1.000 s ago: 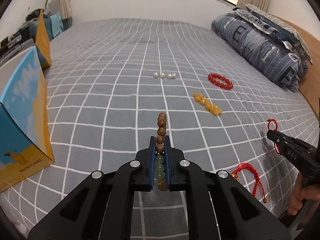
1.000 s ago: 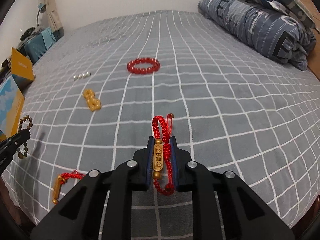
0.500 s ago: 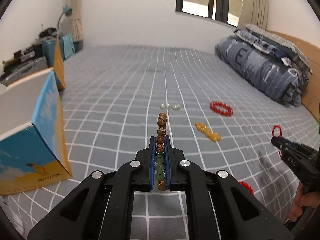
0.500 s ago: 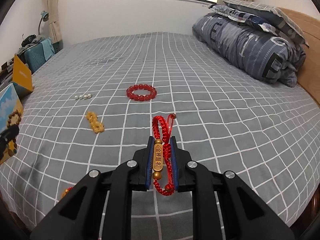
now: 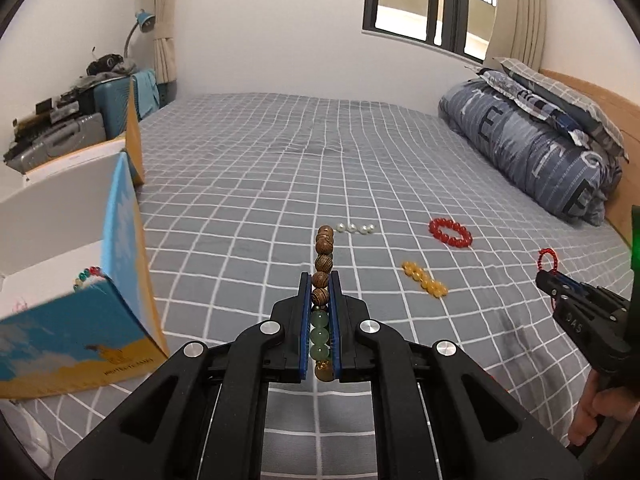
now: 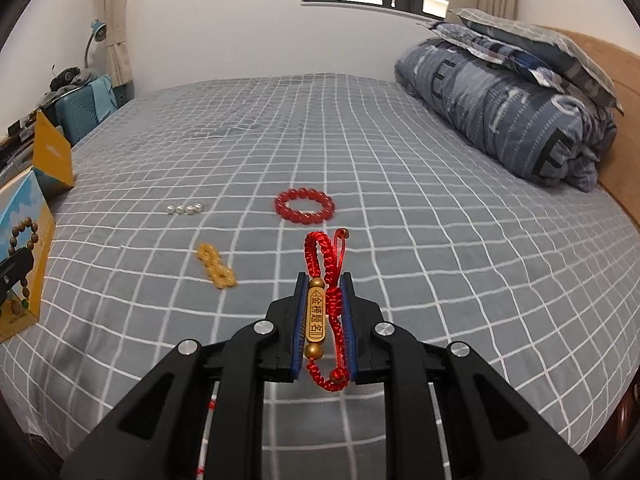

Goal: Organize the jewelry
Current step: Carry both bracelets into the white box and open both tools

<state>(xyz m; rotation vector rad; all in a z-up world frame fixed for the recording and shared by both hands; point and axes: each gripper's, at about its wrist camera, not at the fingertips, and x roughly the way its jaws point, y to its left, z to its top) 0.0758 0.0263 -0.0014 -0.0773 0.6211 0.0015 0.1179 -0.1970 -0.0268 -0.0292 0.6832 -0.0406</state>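
Note:
My left gripper (image 5: 320,280) is shut on a bracelet of brown wooden and green beads (image 5: 323,256), which sticks out above the bed. My right gripper (image 6: 323,282) is shut on a red cord bracelet with a gold bar (image 6: 316,316); it shows at the right of the left wrist view as the right gripper (image 5: 546,274). On the grey checked bed lie a red bead bracelet (image 6: 304,206), a yellow bead bracelet (image 6: 216,266) and a row of white pearls (image 6: 185,209). An open blue and yellow box (image 5: 120,280) stands at the left, with beads (image 5: 86,274) inside.
A rolled blue quilt and pillows (image 6: 512,100) fill the right side against a wooden headboard. Suitcases and clutter (image 5: 72,128) sit beyond the bed's left edge. A hand (image 5: 596,412) grips the right gripper's handle.
Both grippers rose and tipped upward, so more wall and window show. The box came closer on the left and its inside is now visible. The second red cord bracelet dropped out of sight.

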